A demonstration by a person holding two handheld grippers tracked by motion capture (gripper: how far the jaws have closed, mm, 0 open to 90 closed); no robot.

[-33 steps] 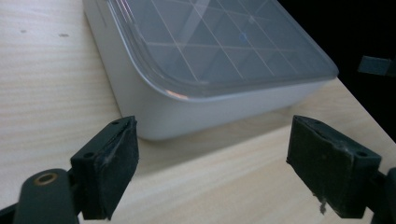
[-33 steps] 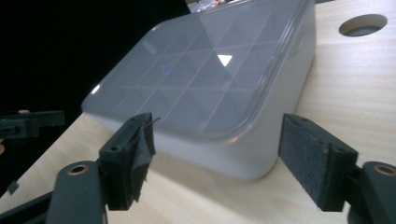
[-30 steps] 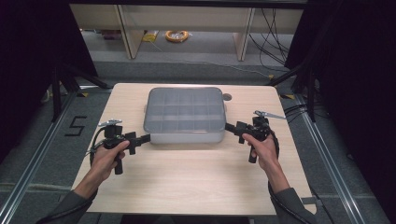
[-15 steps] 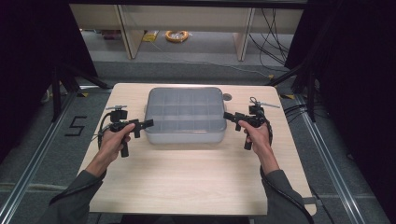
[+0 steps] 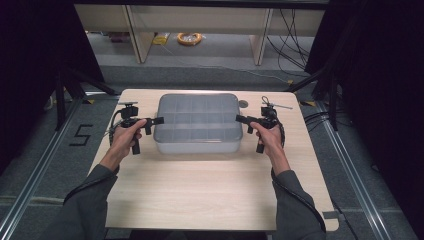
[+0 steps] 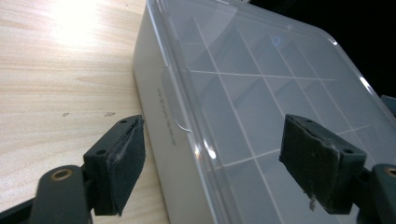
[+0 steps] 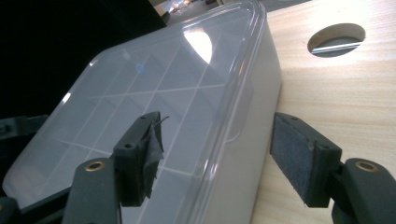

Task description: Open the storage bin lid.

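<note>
A translucent compartment box (image 5: 198,123) sits on the far half of my wooden table (image 5: 210,190), its clear lid (image 6: 261,79) shut flat over a grid of dividers. Through the lid every cell I can make out looks bare, though the plastic is cloudy and I cannot be sure of the far corners.

My left gripper (image 5: 152,122) is at the box's left short side, jaws spread wide: in the left gripper view one pad (image 6: 123,165) hangs outside the wall above the tabletop, the other over the lid, so the lid's edge and its small latch tab (image 6: 172,100) lie between them. Neither pad touches the plastic.

My right gripper (image 5: 243,120) mirrors this at the right short side, jaws also wide, one over the lid and one outside the wall, straddling the rim without contact.

A round cable hole (image 7: 337,39) lies in the tabletop near the box's far right corner. The near half of the table is open wood; the far edge runs close behind the box.
</note>
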